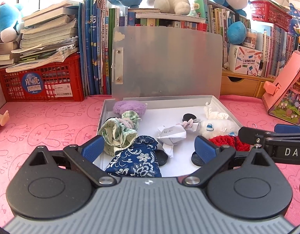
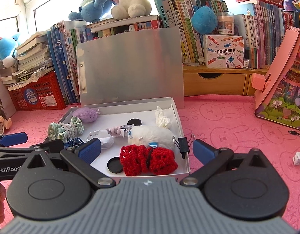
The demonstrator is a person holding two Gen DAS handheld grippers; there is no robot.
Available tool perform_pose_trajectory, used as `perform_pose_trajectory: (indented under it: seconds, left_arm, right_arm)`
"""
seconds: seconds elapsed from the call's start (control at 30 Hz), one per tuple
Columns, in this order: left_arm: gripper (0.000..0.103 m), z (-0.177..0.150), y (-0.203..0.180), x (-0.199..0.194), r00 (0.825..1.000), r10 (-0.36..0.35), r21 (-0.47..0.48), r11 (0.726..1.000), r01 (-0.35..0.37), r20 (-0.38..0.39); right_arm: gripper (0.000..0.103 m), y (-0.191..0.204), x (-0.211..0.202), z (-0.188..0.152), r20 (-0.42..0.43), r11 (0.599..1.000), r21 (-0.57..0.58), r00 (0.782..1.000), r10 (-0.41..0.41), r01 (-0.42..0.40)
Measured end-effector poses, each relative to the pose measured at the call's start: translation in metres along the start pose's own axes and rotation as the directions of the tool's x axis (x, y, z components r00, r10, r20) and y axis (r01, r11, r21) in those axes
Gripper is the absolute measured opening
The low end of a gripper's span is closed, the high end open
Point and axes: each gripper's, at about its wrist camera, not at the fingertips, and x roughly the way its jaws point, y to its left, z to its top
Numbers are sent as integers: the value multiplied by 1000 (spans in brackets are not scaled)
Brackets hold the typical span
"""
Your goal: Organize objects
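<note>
A shallow white box lies open on the pink cloth, its grey lid standing up behind. Inside lie a blue flowered cloth, a green checked garment, a purple fluffy piece, crumpled paper, a white fluffy piece, a red knitted piece, tissue and black discs. A black binder clip grips the box's right wall. My left gripper hangs open over the blue cloth. My right gripper hangs open over the red knit.
Books, plush toys and a red crate line the back. A wooden drawer unit and a pink toy house stand at right. A doll lies at left, a paper scrap and a black cable at right.
</note>
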Motion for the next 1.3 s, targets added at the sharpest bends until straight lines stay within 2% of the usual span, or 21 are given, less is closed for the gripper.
perform_pose_trajectory:
  seconds: [0.4, 0.63, 0.97, 1.3]
  left_arm:
    - [101, -24, -6, -55, 1000, 3, 28, 1000, -4, 28]
    - [101, -50, -3, -79, 1000, 0, 2, 1000, 0, 24]
    - [101, -92, 1, -82, 999, 9, -22, 1000, -10, -32]
    - [101, -116, 5, -73, 997, 31, -20, 999, -33, -73]
  right_arm:
    - [103, 7, -49, -23, 49, 999, -34, 999, 7, -5]
    - [103, 17, -72, -47, 65, 995, -94, 998, 23, -17]
    - [103, 33, -83, -80, 64, 984, -176, 998, 7, 5]
    - [103, 29, -72, -109, -6, 991, -132, 1000, 1, -2]
